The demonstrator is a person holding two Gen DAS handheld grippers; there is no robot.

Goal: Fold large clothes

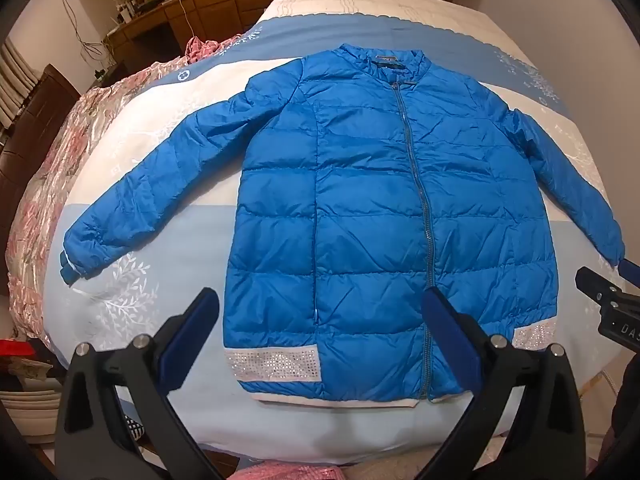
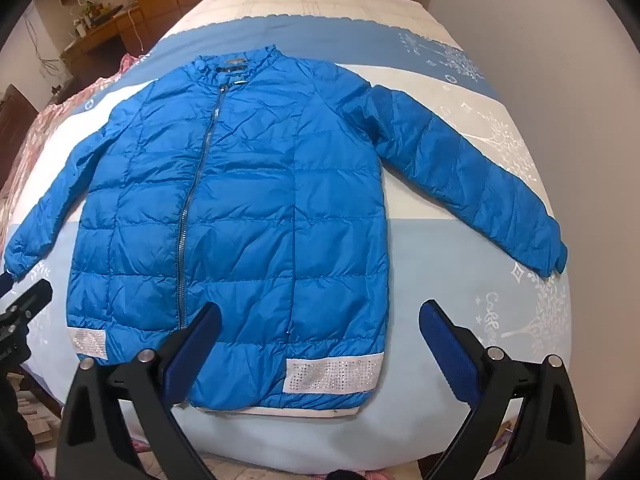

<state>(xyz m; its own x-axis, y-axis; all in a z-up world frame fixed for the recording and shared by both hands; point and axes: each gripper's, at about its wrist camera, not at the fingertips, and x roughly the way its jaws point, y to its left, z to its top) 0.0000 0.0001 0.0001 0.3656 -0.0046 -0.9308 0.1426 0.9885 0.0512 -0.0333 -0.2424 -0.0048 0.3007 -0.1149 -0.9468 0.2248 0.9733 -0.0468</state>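
Observation:
A blue quilted jacket (image 1: 360,200) (image 2: 224,208) lies flat and zipped on the bed, front up, collar at the far end, both sleeves spread out to the sides. Sparkly white bands mark its hem corners. My left gripper (image 1: 320,308) hovers open above the hem's left half, nothing between its blue pads. My right gripper (image 2: 320,316) hovers open above the hem's right half, also holding nothing. The right gripper shows at the right edge of the left wrist view, and the left gripper (image 2: 24,300) at the left edge of the right wrist view.
The bed (image 1: 160,248) carries a blue and white patterned cover. A pink floral quilt (image 1: 52,160) is bunched along its left side. A wooden desk (image 1: 160,12) and cabinets stand beyond the bed at the far left; a plain wall (image 2: 540,40) borders the right.

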